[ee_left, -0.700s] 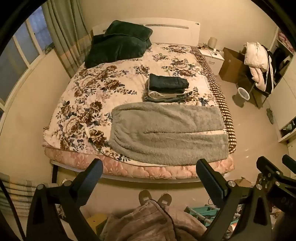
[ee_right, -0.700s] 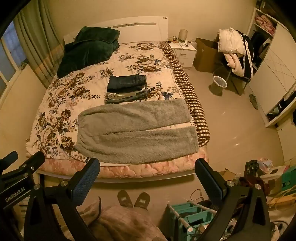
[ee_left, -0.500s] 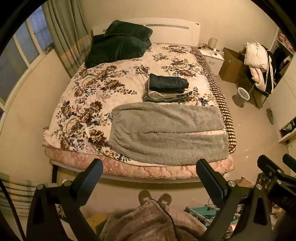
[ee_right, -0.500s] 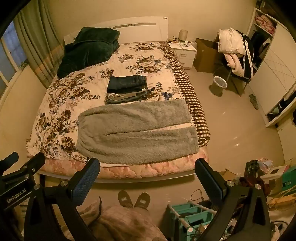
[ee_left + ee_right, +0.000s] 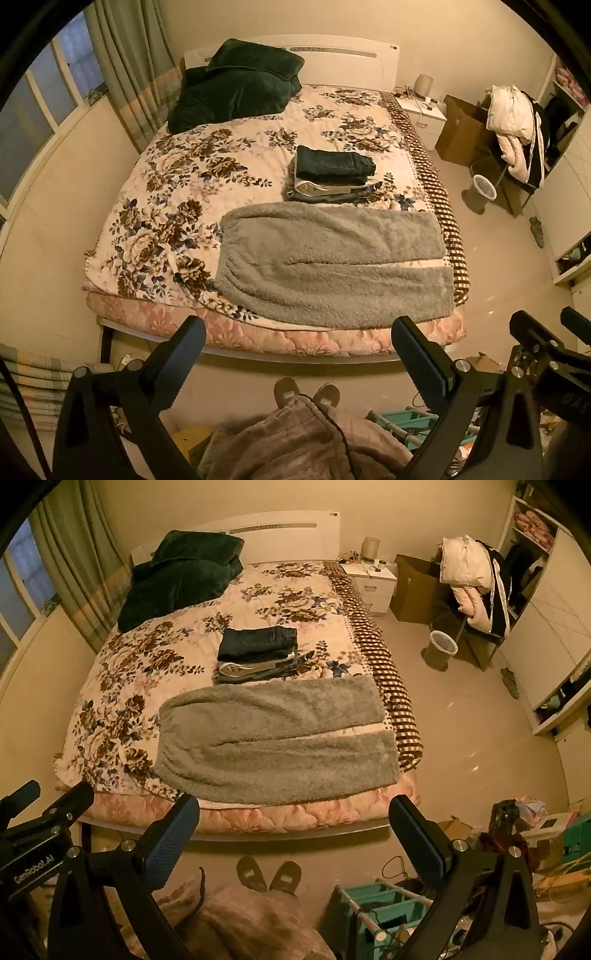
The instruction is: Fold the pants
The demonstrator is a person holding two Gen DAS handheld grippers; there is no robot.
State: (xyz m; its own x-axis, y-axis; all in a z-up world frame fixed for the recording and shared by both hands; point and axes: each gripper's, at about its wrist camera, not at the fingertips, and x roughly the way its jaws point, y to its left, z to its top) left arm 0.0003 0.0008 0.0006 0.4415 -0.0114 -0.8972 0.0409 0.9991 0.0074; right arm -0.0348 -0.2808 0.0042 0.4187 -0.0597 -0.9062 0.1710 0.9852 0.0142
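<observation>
On the far left a green striped curtain (image 5: pixel 125 74) hangs by the window. Next to it, at the far left corner of the big bed with the flowery quilt (image 5: pixel 177 206), sits a heap of dark green fluffy bedding (image 5: pixel 236 88).

The left gripper (image 5: pixel 299 350) hangs in the air above the floor, near the foot of the bed, with its two black fingers (image 5: pixel 177 354) spread wide and nothing between them.

The fuzzy grey pants (image 5: pixel 332 266) lie flat across the near end of the bed. The waist points left and the two legs lie side by side, reaching to the right edge (a thin strip of quilt shows between the leg ends). Just behind them sits a neat stack of folded dark clothes (image 5: pixel 330 173).

The right gripper (image 5: pixel 295 829) also hangs over the floor, well apart from the pants, its fingers (image 5: pixel 417 834) spread wide and holding nothing. Below it are two dark slippers (image 5: pixel 269 877) on the floor.

Far right, a white puffy jacket (image 5: pixel 465 572) hangs over a chair, with a small round bin (image 5: pixel 441 646) beside it.
</observation>
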